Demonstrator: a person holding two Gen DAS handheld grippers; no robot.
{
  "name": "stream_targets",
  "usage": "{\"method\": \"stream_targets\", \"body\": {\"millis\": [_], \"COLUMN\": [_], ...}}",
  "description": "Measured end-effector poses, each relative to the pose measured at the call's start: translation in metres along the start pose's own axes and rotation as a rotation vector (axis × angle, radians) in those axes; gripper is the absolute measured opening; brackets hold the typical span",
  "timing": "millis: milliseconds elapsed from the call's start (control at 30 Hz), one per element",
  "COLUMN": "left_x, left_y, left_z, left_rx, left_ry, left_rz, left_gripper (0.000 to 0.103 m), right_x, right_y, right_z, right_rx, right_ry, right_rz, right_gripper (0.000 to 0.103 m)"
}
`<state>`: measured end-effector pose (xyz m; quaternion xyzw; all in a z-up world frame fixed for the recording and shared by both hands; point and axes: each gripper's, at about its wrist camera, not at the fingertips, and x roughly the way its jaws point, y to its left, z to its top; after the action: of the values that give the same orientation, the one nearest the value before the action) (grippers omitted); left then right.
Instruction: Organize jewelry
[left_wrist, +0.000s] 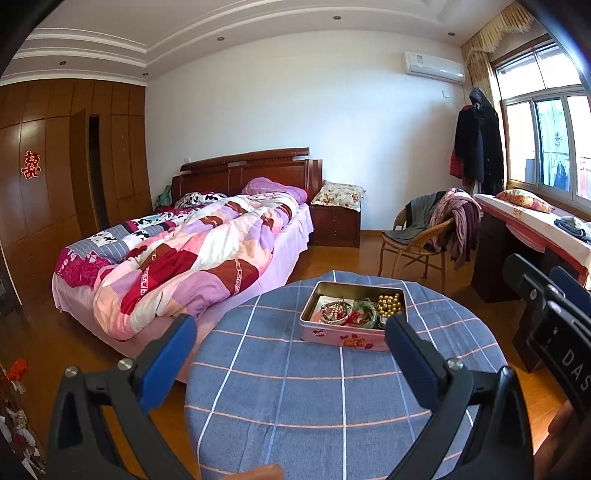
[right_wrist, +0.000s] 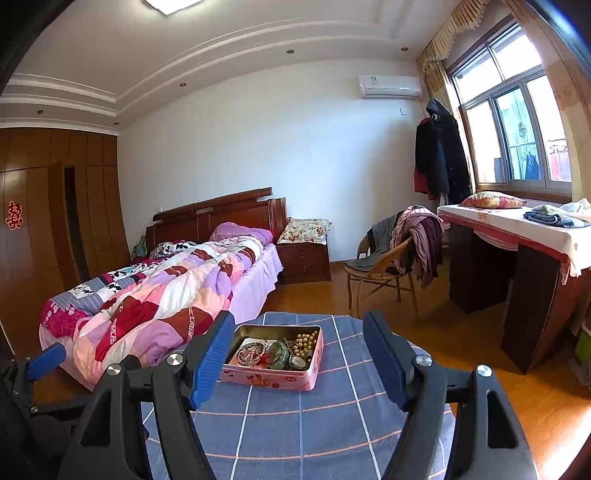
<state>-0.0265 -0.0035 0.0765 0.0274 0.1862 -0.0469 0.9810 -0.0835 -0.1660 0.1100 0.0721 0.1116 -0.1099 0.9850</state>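
A pink open tin (left_wrist: 345, 338) (right_wrist: 275, 378) sits on a round table with a blue checked cloth (left_wrist: 295, 398) (right_wrist: 332, 406). Inside lie a gold bead strand (left_wrist: 389, 302) (right_wrist: 306, 341), a green bangle (left_wrist: 364, 312) (right_wrist: 279, 354) and a pearl bracelet (left_wrist: 334, 312) (right_wrist: 249, 352). My left gripper (left_wrist: 290, 334) is open and empty, above the table on the near side of the tin. My right gripper (right_wrist: 297, 332) is open and empty, with the tin between its fingertips in view. The right gripper's body (left_wrist: 550, 310) shows at the right of the left wrist view.
A bed with a patchwork quilt (left_wrist: 184, 254) (right_wrist: 155, 291) stands left of the table. A wicker chair with clothes (left_wrist: 424, 236) (right_wrist: 391, 254) and a covered desk (left_wrist: 535, 229) (right_wrist: 517, 236) stand at the right under the window. Wooden wardrobes (left_wrist: 55, 166) line the left wall.
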Motion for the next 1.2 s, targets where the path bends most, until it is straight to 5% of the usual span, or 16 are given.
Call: {"method": "stream_targets", "body": {"millis": [1200], "left_x": [-0.0077], "left_y": [0.0007], "left_z": [0.0055], "left_rx": [-0.002], "left_ry": [-0.031], "left_rz": [0.028], "left_gripper": [0.103], "right_x": [-0.0028], "right_y": [-0.0001], "right_z": [0.0005], "right_rx": [-0.001], "right_ry": [-0.010], "right_rz": [-0.009], "right_gripper": [0.072]}}
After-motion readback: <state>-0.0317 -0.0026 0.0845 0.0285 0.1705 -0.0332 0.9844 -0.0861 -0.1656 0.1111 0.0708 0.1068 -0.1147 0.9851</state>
